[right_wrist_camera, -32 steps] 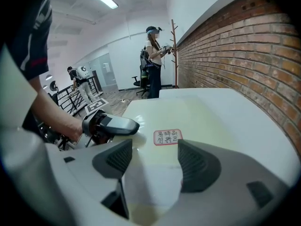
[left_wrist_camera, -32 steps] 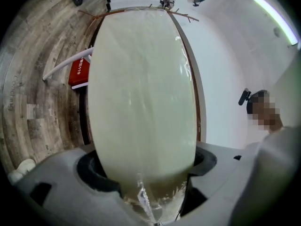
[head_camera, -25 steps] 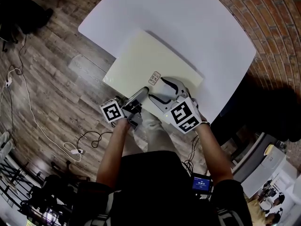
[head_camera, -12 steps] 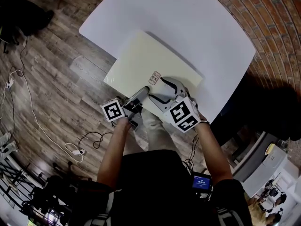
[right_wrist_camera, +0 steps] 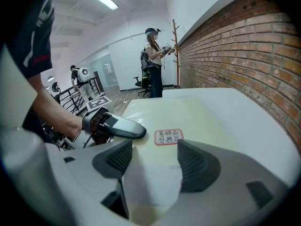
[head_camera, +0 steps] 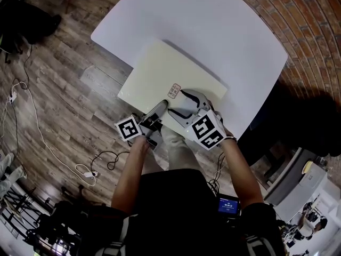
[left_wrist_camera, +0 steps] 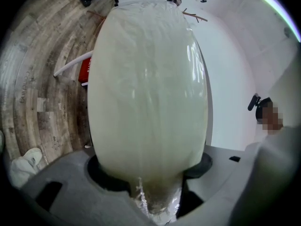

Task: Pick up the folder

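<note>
- Head view: the cream folder (head_camera: 165, 71) is seen lying flat on the white tabletop (head_camera: 213, 20). Its near edge projects past the tabletop edge, over the wooden floor (head_camera: 64, 89).
- Head view: the left tool (head_camera: 160, 110) is set level at that projecting edge. The right tool (head_camera: 187, 101) is angled down onto the folder, just beside a red-bordered label (head_camera: 174, 90).
- Head view, progress: the approach is judged complete. The grasp and the lift are not yet done.
- Left gripper view: the folder's edge is shown between the jaws of the left tool. The jaws have just been closing but stand apart, judged too wide to be clamped on so thin a thing. The plastic cover is seen crinkled deep between the jaws. None of this can be read from the head view, where the underside of the folder is hidden.
- Right gripper view: the jaws of the right tool stand released, with only the folder's top surface beneath them and nothing grasped. Whether the tips press on the folder cannot be told.
- Right gripper view: one jaw of the left tool is shown lying over the folder's edge, near the label. A brick wall (right_wrist_camera: 244, 46) and a standing person (right_wrist_camera: 154, 65) in the background appear only in this view.
</note>
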A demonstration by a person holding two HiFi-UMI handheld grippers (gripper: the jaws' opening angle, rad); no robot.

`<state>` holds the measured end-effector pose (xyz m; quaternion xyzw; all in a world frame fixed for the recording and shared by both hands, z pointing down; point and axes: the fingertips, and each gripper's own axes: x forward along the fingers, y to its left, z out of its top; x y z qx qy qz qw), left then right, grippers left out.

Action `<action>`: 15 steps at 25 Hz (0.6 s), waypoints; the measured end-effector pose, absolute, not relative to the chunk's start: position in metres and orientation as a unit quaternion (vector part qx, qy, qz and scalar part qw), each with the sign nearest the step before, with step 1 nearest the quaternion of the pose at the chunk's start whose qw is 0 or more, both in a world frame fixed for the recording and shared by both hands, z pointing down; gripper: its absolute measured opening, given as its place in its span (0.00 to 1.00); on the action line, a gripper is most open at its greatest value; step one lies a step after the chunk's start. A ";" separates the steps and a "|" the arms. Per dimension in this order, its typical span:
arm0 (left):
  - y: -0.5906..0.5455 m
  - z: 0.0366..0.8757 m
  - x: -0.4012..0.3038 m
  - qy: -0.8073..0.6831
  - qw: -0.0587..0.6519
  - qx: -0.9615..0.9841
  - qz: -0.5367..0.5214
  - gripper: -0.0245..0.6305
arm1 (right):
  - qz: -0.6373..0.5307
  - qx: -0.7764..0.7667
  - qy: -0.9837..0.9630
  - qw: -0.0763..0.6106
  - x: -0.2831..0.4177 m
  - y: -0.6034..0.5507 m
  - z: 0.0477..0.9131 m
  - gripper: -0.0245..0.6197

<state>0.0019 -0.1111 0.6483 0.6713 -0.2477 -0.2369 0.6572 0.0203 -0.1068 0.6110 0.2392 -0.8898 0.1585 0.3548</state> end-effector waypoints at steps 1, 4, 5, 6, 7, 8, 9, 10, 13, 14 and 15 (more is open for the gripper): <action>-0.110 0.648 0.001 -0.248 0.659 0.670 -0.235 0.49 | 0.158 0.239 -0.890 0.354 0.020 -0.106 0.611 0.49; -0.109 0.647 0.000 -0.249 0.663 0.667 -0.230 0.49 | 0.160 0.240 -0.890 0.353 0.019 -0.104 0.610 0.49; -0.109 0.647 0.000 -0.250 0.664 0.667 -0.228 0.49 | 0.161 0.241 -0.890 0.353 0.019 -0.105 0.610 0.49; -0.109 0.647 0.000 -0.251 0.665 0.666 -0.227 0.49 | 0.161 0.242 -0.890 0.352 0.019 -0.105 0.609 0.49; -0.110 0.646 0.000 -0.251 0.666 0.665 -0.226 0.49 | 0.162 0.243 -0.889 0.352 0.019 -0.105 0.609 0.49; -0.110 0.646 0.000 -0.251 0.667 0.665 -0.225 0.49 | 0.163 0.244 -0.889 0.352 0.019 -0.105 0.609 0.49; -0.110 0.645 0.000 -0.251 0.668 0.664 -0.224 0.49 | 0.165 0.245 -0.888 0.352 0.019 -0.105 0.609 0.49; -0.110 0.645 0.000 -0.250 0.668 0.664 -0.224 0.49 | 0.166 0.246 -0.888 0.352 0.019 -0.105 0.609 0.49; -0.112 0.644 0.000 -0.251 0.667 0.661 -0.235 0.49 | 0.166 0.249 -0.886 0.354 0.018 -0.105 0.610 0.49; -0.112 0.644 0.000 -0.253 0.668 0.658 -0.239 0.49 | 0.166 0.249 -0.886 0.354 0.018 -0.105 0.610 0.49; -0.112 0.644 0.000 -0.254 0.668 0.656 -0.241 0.49 | 0.166 0.250 -0.886 0.354 0.018 -0.104 0.610 0.49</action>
